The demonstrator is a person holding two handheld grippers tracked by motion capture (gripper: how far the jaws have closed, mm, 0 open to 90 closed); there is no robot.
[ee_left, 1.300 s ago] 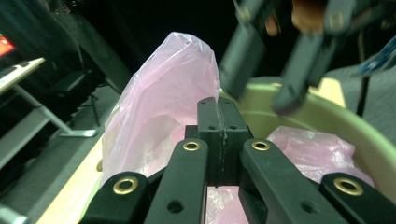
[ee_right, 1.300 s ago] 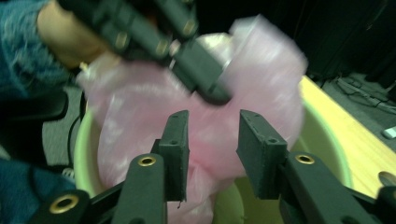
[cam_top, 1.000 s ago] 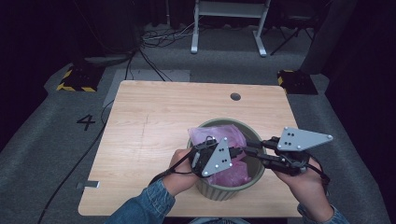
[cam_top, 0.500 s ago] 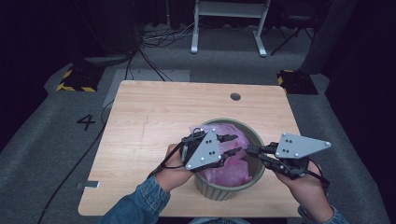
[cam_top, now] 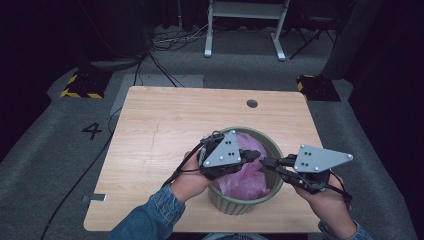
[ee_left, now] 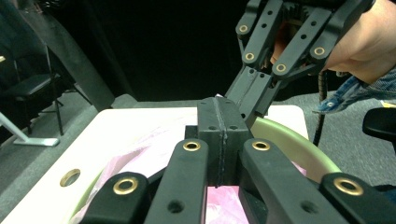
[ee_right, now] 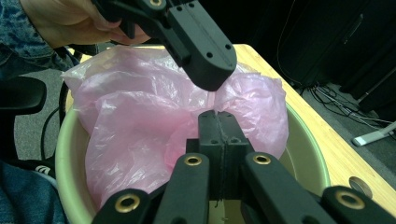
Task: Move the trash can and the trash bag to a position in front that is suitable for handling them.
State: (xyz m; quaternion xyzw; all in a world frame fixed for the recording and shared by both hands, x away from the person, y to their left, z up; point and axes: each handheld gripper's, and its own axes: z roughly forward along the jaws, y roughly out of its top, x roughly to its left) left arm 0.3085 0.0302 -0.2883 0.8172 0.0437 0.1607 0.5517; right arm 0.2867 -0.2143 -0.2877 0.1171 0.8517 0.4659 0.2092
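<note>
A pale green bin (cam_top: 235, 205) stands near the table's front right, with a pink plastic bag (cam_top: 245, 181) bunched inside it. My left gripper (cam_top: 255, 155) reaches over the bin from the left, and its shut jaws pinch a thin fold of the bag. My right gripper (cam_top: 266, 162) comes in from the right, shut on the same film, its tip touching the left one. In the right gripper view the right gripper (ee_right: 217, 114) sits just under the left gripper (ee_right: 208, 70), above the bag (ee_right: 135, 126). In the left gripper view the left gripper (ee_left: 218, 100) meets the right gripper (ee_left: 251, 95) over the bin rim (ee_left: 299, 144).
The wooden table (cam_top: 165, 130) has a round cable hole (cam_top: 252, 103) at the back. A small metal plate (cam_top: 95, 198) lies off its front left corner. A cable (cam_top: 80, 180) trails off the left edge. White stand legs (cam_top: 245, 30) are on the floor behind.
My left gripper has swung right across the bin and lifted, bringing its tip up against the right gripper's tip. The right gripper has barely moved.
</note>
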